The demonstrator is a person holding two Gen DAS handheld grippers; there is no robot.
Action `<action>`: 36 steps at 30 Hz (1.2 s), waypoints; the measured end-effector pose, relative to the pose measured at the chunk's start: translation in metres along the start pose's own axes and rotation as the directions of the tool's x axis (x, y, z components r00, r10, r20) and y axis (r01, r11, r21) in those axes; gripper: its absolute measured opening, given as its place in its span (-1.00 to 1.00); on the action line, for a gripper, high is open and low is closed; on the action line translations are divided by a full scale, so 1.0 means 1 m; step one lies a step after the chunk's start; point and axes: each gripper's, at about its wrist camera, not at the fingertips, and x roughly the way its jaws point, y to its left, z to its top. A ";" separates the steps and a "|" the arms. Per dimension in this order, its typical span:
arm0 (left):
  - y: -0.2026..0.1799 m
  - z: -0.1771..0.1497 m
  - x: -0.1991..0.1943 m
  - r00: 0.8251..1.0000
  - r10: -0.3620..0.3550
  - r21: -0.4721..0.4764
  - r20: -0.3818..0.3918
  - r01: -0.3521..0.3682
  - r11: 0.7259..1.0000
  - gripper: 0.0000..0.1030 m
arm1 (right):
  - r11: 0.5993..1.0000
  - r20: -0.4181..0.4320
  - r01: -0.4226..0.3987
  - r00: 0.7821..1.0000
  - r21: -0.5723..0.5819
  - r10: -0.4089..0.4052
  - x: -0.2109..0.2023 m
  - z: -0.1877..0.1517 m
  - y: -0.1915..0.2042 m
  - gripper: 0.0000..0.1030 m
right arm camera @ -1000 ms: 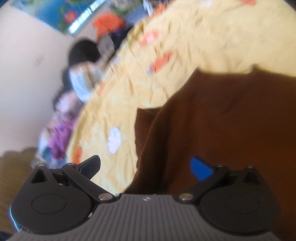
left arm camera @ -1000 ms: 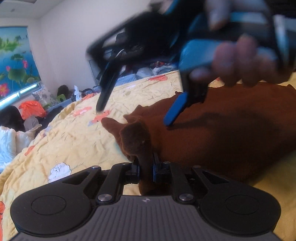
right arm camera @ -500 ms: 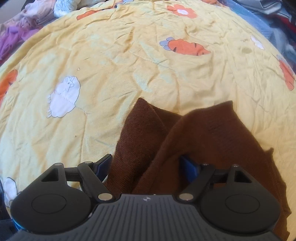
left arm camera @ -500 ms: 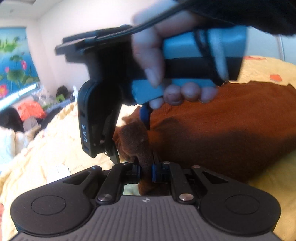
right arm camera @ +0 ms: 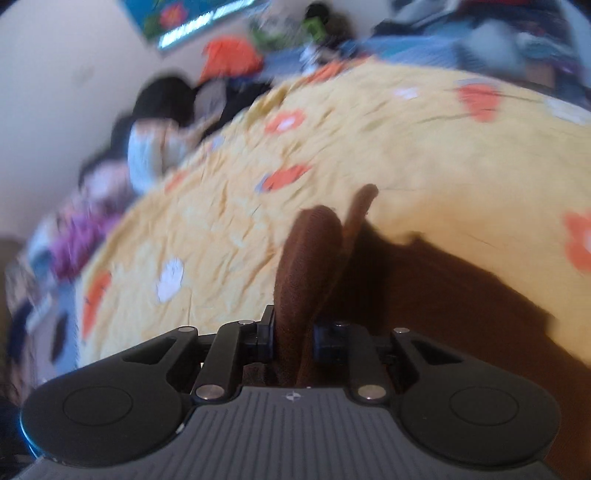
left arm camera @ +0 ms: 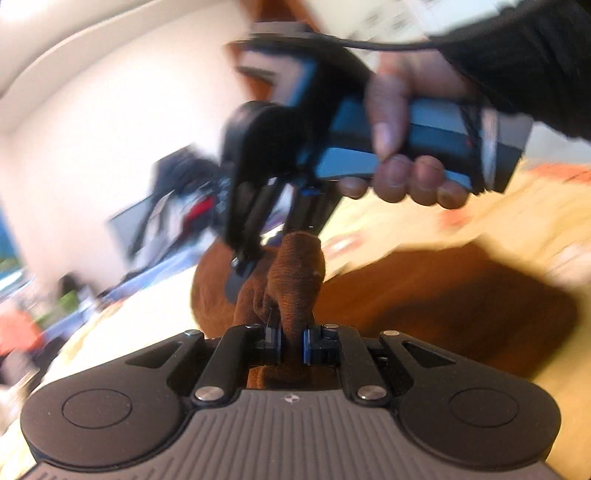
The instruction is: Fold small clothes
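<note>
Yellow flowered bedspread [right arm camera: 406, 155], brown garment [right arm camera: 461, 295], cluttered white-walled room

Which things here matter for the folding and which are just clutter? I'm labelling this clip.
In the job:
- brown garment
- left gripper, jaws clamped on a bunch of it
- right gripper, jaws just closed on another fold
- yellow patterned bedspread underneath

Lying about:
- orange cloth
- purple clothes
- lotus picture
</note>
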 end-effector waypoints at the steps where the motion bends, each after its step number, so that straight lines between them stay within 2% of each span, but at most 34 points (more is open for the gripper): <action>1: -0.013 0.005 -0.001 0.998 -0.053 0.011 0.016 0.053 0.999 -0.81 | 0.999 0.040 0.004 0.999 0.051 -0.006 -0.024 -0.013 -0.019 -0.54; 3: -0.037 0.007 0.000 0.987 -0.158 0.026 0.013 0.158 0.987 -0.81 | 0.986 0.106 -0.004 0.994 0.165 -0.014 -0.065 -0.047 -0.057 -0.54; 5: -0.058 -0.001 0.007 0.968 -0.243 0.055 -0.054 0.246 0.968 -0.78 | 0.954 0.143 -0.022 0.990 0.300 -0.022 -0.086 -0.087 -0.096 -0.53; 7: -0.070 -0.010 0.009 0.943 -0.313 0.096 -0.112 0.324 0.941 -0.75 | 0.905 0.147 -0.044 0.989 0.423 -0.021 -0.084 -0.123 -0.128 -0.31; 9: -0.070 -0.015 -0.001 0.940 -0.326 0.137 -0.097 0.337 0.931 -0.71 | 0.870 0.151 -0.037 0.988 0.491 -0.043 -0.073 -0.148 -0.143 -0.28; 10: -0.065 -0.017 -0.006 0.937 -0.339 0.143 -0.089 0.349 0.926 -0.53 | 0.862 0.193 -0.083 0.981 0.500 -0.017 -0.071 -0.154 -0.145 -0.18; 11: -0.057 -0.018 -0.009 0.932 -0.352 0.134 -0.088 0.361 0.923 -0.20 | 0.855 0.220 -0.120 0.976 0.504 0.008 -0.070 -0.156 -0.146 -0.14; 12: -0.049 -0.017 -0.012 0.932 -0.352 0.116 -0.088 0.360 0.926 0.00 | 0.858 0.235 -0.137 0.972 0.496 0.019 -0.070 -0.154 -0.145 -0.09; 13: -0.042 -0.016 -0.016 0.936 -0.343 0.098 -0.077 0.350 0.932 0.36 | 0.866 0.240 -0.137 0.971 0.481 0.021 -0.068 -0.151 -0.144 -0.09; 14: -0.049 -0.012 -0.031 0.942 -0.332 0.084 -0.056 0.336 0.938 0.58 | 0.874 0.230 -0.129 0.973 0.469 0.020 -0.065 -0.147 -0.142 -0.09; 16: -0.035 -0.009 -0.039 0.953 -0.302 0.064 -0.023 0.303 0.951 0.62 | 0.890 0.186 -0.100 0.982 0.445 0.017 -0.054 -0.139 -0.140 -0.59; 19: -0.025 -0.001 -0.047 0.972 -0.233 0.024 -0.001 0.233 0.972 0.62 | 0.935 0.190 -0.081 0.982 0.345 0.015 -0.065 -0.128 -0.127 -0.59; 21: -0.004 -0.006 -0.042 0.977 -0.211 -0.039 -0.010 0.211 0.977 0.63 | 0.957 0.215 -0.056 0.977 0.285 -0.007 -0.086 -0.126 -0.123 -0.59; 24: 0.028 -0.012 -0.031 0.969 -0.244 -0.209 -0.045 0.229 0.951 0.68 | 0.954 0.163 0.058 0.980 0.293 -0.110 -0.087 -0.131 -0.141 -0.58; 25: 0.038 -0.012 -0.024 0.964 -0.259 -0.264 -0.066 0.234 0.936 0.68 | 0.942 0.153 0.060 0.982 0.330 -0.116 -0.081 -0.136 -0.151 -0.58; 26: 0.047 -0.012 -0.017 0.960 -0.269 -0.314 -0.074 0.233 0.920 0.68 | 0.932 0.186 0.020 0.978 0.363 -0.094 -0.083 -0.142 -0.161 -0.45; 28: 0.070 -0.012 -0.002 0.953 -0.289 -0.413 -0.087 0.230 0.881 0.68 | 0.908 0.238 -0.041 0.969 0.417 -0.065 -0.091 -0.149 -0.163 0.13; 29: 0.079 -0.013 0.008 0.947 -0.305 -0.462 -0.096 0.230 0.857 0.68 | 0.902 0.272 -0.069 0.961 0.426 -0.055 -0.097 -0.151 -0.162 0.35; 30: 0.091 -0.016 0.021 0.936 -0.336 -0.534 -0.103 0.233 0.813 0.68 | 0.901 0.315 -0.079 0.947 0.427 -0.066 -0.106 -0.153 -0.161 0.72; 31: 0.105 -0.018 0.034 0.923 -0.370 -0.606 -0.106 0.235 0.760 0.68 | 0.899 0.360 -0.070 0.927 0.432 -0.101 -0.115 -0.154 -0.162 0.84; 32: 0.113 -0.023 0.052 0.910 -0.401 -0.678 -0.108 0.228 0.699 0.68 | 0.894 0.392 -0.055 0.910 0.444 -0.139 -0.123 -0.154 -0.166 0.82; 33: 0.120 -0.025 0.069 0.901 -0.418 -0.734 -0.119 0.204 0.648 0.68 | 0.884 0.392 -0.039 0.905 0.466 -0.166 -0.127 -0.150 -0.174 0.78; 34: 0.125 -0.030 0.089 0.885 -0.446 -0.781 -0.134 0.182 0.597 0.68 | 0.870 0.368 -0.017 0.910 0.493 -0.191 -0.126 -0.145 -0.181 0.76; 36: 0.123 -0.035 0.131 0.841 -0.523 -0.846 -0.141 0.172 0.504 0.67 | 0.857 0.321 0.023 0.922 0.515 -0.218 -0.113 -0.132 -0.190 0.72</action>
